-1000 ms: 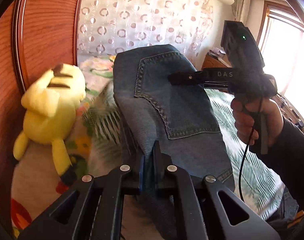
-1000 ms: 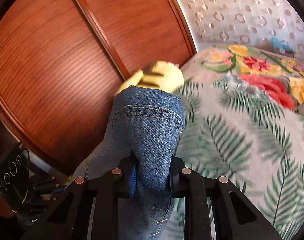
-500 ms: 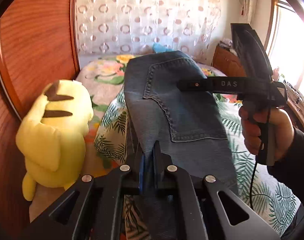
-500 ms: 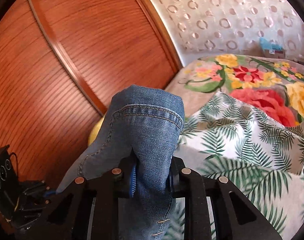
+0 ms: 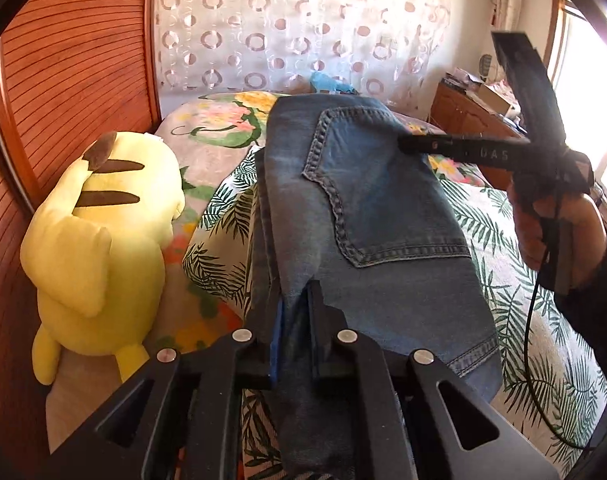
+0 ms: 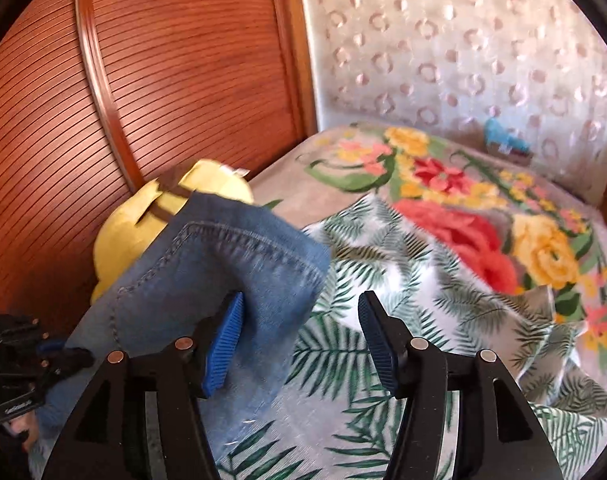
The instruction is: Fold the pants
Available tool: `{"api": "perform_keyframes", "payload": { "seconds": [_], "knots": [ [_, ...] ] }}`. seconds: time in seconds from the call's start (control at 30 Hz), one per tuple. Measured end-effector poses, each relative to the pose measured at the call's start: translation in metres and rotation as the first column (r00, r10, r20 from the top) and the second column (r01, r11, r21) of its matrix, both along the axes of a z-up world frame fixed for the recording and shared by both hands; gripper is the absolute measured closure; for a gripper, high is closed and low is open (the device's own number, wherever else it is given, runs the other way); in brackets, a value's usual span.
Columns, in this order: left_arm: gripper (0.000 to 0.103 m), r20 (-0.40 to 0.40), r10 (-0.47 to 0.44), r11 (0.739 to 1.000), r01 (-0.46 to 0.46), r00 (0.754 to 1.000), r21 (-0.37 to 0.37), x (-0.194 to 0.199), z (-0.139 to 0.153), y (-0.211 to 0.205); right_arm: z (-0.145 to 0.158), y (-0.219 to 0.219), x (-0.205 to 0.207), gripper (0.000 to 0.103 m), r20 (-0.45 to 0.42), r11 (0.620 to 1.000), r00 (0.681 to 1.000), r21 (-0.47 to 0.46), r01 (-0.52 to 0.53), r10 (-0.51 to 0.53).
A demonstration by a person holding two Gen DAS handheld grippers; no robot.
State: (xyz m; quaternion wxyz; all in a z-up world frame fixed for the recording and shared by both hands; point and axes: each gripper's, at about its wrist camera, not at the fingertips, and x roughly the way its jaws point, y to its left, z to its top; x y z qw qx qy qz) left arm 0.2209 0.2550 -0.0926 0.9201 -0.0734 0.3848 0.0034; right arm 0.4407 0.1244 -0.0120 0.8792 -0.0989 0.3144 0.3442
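Your jeans (image 5: pixel 367 216) lie folded across the bed (image 5: pixel 515 320), centre frame, so you are setting down a fold; next, free the other corner. Your right hand-held gripper (image 6: pixel 299 344) has just spread, denim brushing one pad; your left hand-held gripper (image 5: pixel 295 320) pinches the denim edge.

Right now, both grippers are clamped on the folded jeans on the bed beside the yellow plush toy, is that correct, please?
Not quite: only the left gripper is clamped on the jeans. The right wrist view shows the right gripper, whose jaws have just been opening, apart and no longer pressing the denim. The yellow plush toy is beside them.
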Motion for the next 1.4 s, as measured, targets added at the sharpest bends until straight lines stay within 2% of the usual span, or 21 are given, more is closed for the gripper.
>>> {"api": "perform_keyframes", "payload": {
  "seconds": [0.1,0.2,0.33,0.4,0.47,0.6,0.63,0.67,0.7,0.8,0.83,0.9,0.93,1.17,1.3,1.4],
  "knots": [
    [0.090,0.012,0.042,0.999,-0.042,0.999,0.011,-0.008,0.009,-0.002,-0.002,-0.006,-0.019,0.042,-0.004,1.000,1.000,0.003,0.012,-0.012],
    [0.088,0.048,0.067,0.996,-0.070,0.997,0.054,-0.020,0.024,-0.008,0.006,-0.022,-0.040,0.042,0.004,0.999,1.000,0.026,0.019,-0.019],
    [0.073,0.105,0.060,0.994,-0.069,0.993,0.083,-0.035,0.045,-0.022,0.019,-0.058,-0.073,0.042,0.019,0.998,0.999,0.061,0.026,-0.027],
    [0.070,0.130,0.054,0.993,-0.066,0.990,0.096,-0.042,0.055,-0.031,0.022,-0.077,-0.092,0.042,0.035,0.997,0.999,0.072,0.037,-0.040],
    [0.060,0.154,0.042,0.993,-0.058,0.987,0.101,-0.049,0.063,-0.042,0.024,-0.095,-0.110,0.042,0.047,0.995,0.997,0.087,0.051,-0.055],
    [0.049,0.186,0.002,0.994,-0.023,0.982,0.107,-0.059,0.076,-0.067,0.029,-0.130,-0.148,0.042,0.065,0.991,0.994,0.106,0.079,-0.086],
    [0.041,0.195,-0.011,0.993,-0.012,0.981,0.114,-0.061,0.078,-0.075,0.030,-0.140,-0.159,0.042,0.071,0.990,0.993,0.112,0.088,-0.096],
    [0.028,0.203,-0.019,0.993,-0.005,0.979,0.117,-0.063,0.080,-0.080,0.032,-0.149,-0.168,0.042,0.078,0.989,0.992,0.116,0.094,-0.104],
    [0.024,0.213,-0.029,0.993,0.003,0.977,0.120,-0.066,0.082,-0.087,0.033,-0.156,-0.177,0.042,0.085,0.987,0.990,0.121,0.102,-0.113],
    [0.022,0.221,-0.059,0.991,0.032,0.973,0.127,-0.071,0.087,-0.108,0.036,-0.184,-0.204,0.042,0.101,0.982,0.985,0.137,0.126,-0.141],
    [0.017,0.223,-0.069,0.991,0.041,0.972,0.127,-0.072,0.088,-0.115,0.037,-0.191,-0.211,0.042,0.107,0.981,0.983,0.141,0.136,-0.152],
    [0.014,0.240,-0.086,0.990,0.057,0.967,0.128,-0.077,0.091,-0.128,0.039,-0.208,-0.227,0.042,0.120,0.976,0.977,0.151,0.158,-0.177],
    [0.009,0.247,-0.091,0.990,0.061,0.965,0.129,-0.079,0.092,-0.135,0.040,-0.214,-0.236,0.042,0.124,0.974,0.975,0.156,0.166,-0.186],
    [0.007,0.289,-0.131,0.986,0.096,0.948,0.134,-0.097,0.102,-0.175,0.043,-0.252,-0.293,0.042,0.159,0.956,0.953,0.185,0.227,-0.258],
    [0.007,0.302,-0.141,0.986,0.106,0.943,0.132,-0.110,0.109,-0.197,0.046,-0.262,-0.326,0.042,0.189,0.938,0.929,0.203,0.279,-0.318],
    [0.007,0.320,-0.134,0.987,0.095,0.938,0.133,-0.122,0.115,-0.209,0.048,-0.269,-0.349,0.035,0.204,0.919,0.905,0.218,0.329,-0.373]
  ]
}}
